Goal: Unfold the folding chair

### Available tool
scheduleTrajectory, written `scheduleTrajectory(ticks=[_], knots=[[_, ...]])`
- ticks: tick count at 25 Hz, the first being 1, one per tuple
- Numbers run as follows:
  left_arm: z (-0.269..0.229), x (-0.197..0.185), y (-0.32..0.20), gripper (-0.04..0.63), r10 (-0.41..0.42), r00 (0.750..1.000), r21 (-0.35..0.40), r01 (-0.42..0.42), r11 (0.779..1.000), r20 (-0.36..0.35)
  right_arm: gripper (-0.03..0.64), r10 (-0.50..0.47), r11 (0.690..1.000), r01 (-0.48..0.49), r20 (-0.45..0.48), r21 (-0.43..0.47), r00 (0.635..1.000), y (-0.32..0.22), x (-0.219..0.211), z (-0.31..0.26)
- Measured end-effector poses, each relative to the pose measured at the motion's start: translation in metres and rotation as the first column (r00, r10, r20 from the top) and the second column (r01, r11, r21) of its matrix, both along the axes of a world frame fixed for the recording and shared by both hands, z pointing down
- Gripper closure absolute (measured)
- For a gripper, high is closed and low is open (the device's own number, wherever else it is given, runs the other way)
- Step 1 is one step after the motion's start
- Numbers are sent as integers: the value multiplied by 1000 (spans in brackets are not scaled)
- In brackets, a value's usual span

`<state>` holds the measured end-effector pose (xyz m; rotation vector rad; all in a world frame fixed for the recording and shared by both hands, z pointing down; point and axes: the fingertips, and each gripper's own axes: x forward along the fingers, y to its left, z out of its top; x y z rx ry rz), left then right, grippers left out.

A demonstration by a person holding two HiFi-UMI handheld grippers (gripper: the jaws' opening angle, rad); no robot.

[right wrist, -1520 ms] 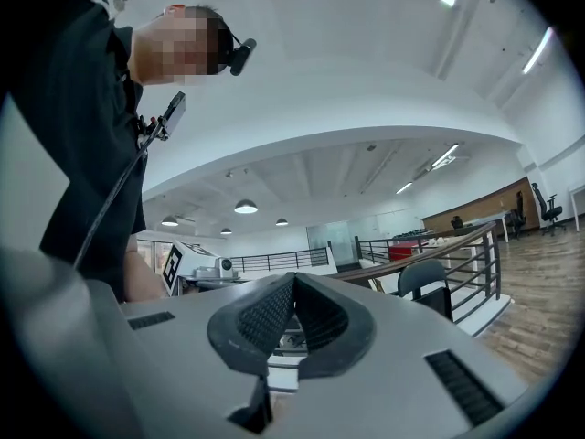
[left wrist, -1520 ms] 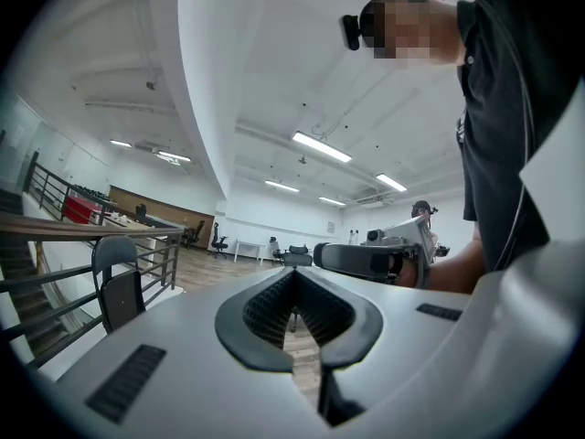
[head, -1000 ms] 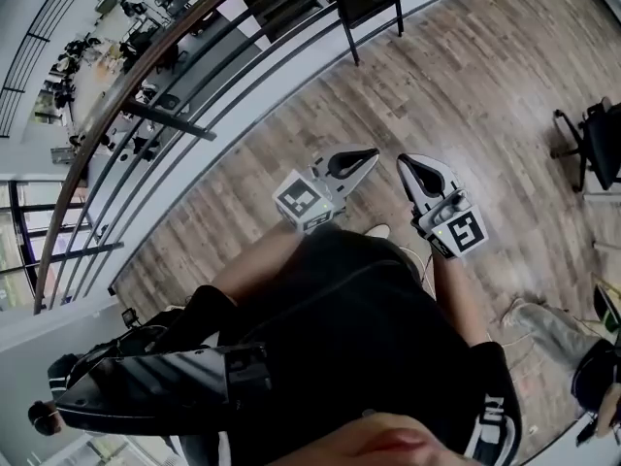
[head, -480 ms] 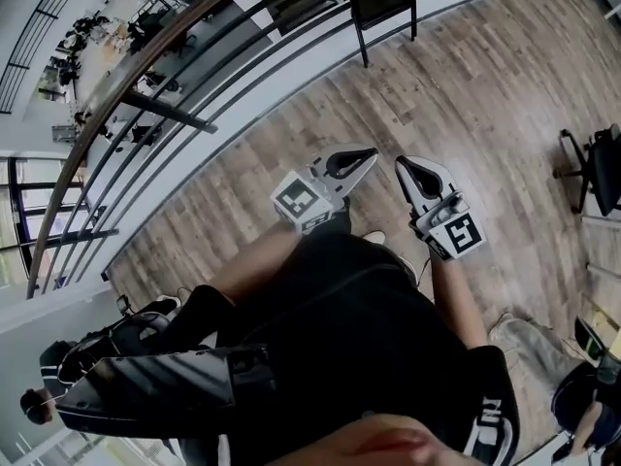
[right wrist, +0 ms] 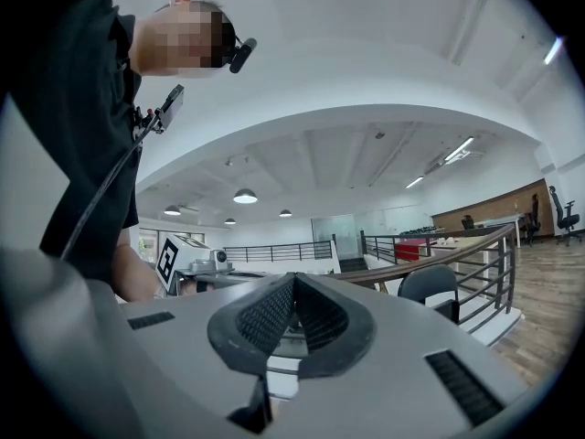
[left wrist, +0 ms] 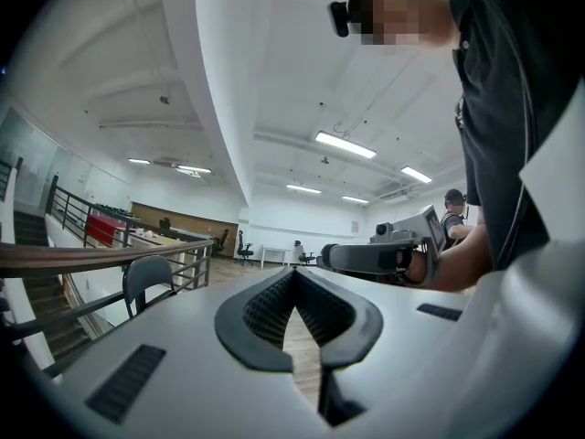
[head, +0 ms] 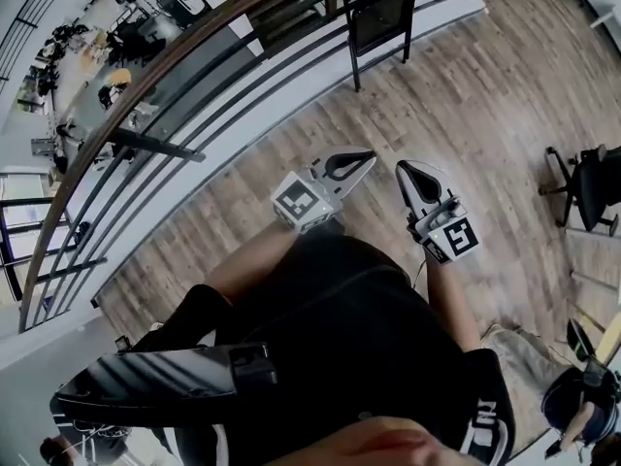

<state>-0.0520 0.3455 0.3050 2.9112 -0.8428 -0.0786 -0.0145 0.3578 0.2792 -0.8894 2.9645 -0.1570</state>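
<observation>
Two white hand-held grippers, the left gripper (head: 361, 159) and the right gripper (head: 408, 173), sit side by side over the brown plank floor (head: 485, 95) in the head view. They are well apart from the black metal folding chair (head: 380, 17), which stands far ahead at the dark railing (head: 194, 76). Only the gripper views settle the jaws: each pair is pressed together at the tips with nothing between, and the chair's rounded back shows beyond them, near that railing.
</observation>
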Motion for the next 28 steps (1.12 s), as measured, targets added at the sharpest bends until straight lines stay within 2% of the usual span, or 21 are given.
scheduleTrajectory(ticks=[7, 12, 22, 28], knots=[[1, -45, -43, 592, 23, 1000, 1, -23, 1000, 7, 609, 25, 1000, -26, -11, -7, 1000, -46, -51, 0], [4, -52, -67, 592, 34, 999, 0, -34, 999, -26, 609, 69, 998, -69, -23, 4, 997, -72, -59, 1], [15, -74, -99, 591, -23, 999, -28, 22, 999, -35, 609, 29, 999, -30, -49, -15, 998, -106, -77, 15], [20, -69, -139, 592, -82, 996, -33, 83, 996, 16, 609, -46, 999, 46, 14, 17, 999, -146, -79, 8]])
